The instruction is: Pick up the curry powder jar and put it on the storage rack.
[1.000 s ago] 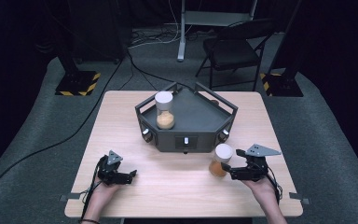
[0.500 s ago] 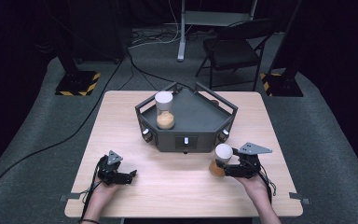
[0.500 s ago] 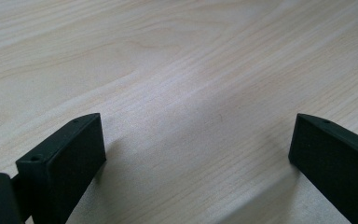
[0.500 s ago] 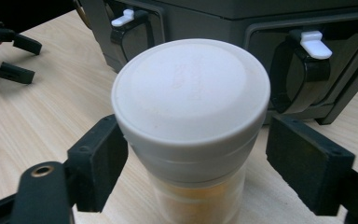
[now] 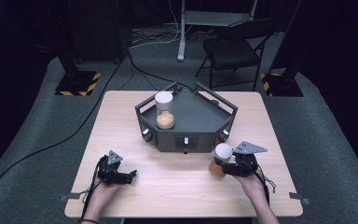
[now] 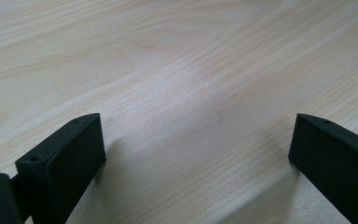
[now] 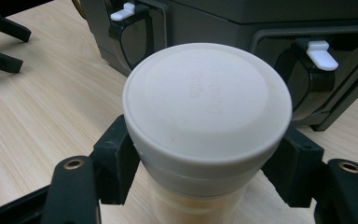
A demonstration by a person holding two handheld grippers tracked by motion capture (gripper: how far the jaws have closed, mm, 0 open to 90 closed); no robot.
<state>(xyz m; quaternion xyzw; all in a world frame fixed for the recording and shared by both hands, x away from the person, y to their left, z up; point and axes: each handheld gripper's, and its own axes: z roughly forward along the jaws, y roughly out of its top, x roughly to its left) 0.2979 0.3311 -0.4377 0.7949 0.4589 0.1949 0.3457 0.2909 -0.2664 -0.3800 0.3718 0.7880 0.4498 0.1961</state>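
Observation:
A clear jar (image 5: 222, 157) with a white lid (image 7: 207, 102) and orange contents stands on the wooden table (image 5: 177, 186), just in front of a dark angular tray (image 5: 200, 122). My right gripper (image 5: 219, 165) reaches it from the right. Its jaws have just been closing and now press on the jar (image 7: 200, 196) below the lid, one pad (image 7: 114, 158) on each side. A second jar (image 5: 164, 110) of the same kind stands upright at the tray's back left. My left gripper (image 5: 131, 175) rests low over the table at the front left, open, with bare wood between its jaws (image 6: 196, 154).
The tray's front wall carries white latches (image 7: 320, 52) and knobs (image 5: 146, 134). Behind the table stand a folding chair (image 5: 233, 51), a pole base (image 5: 182, 56), and two stands with yellow-and-black feet (image 5: 77, 83) (image 5: 279, 84). Cables (image 5: 135, 65) run over the floor.
My right gripper slid left up to the jar and its jaws closed around it. The left gripper and the jar on the tray have not moved.

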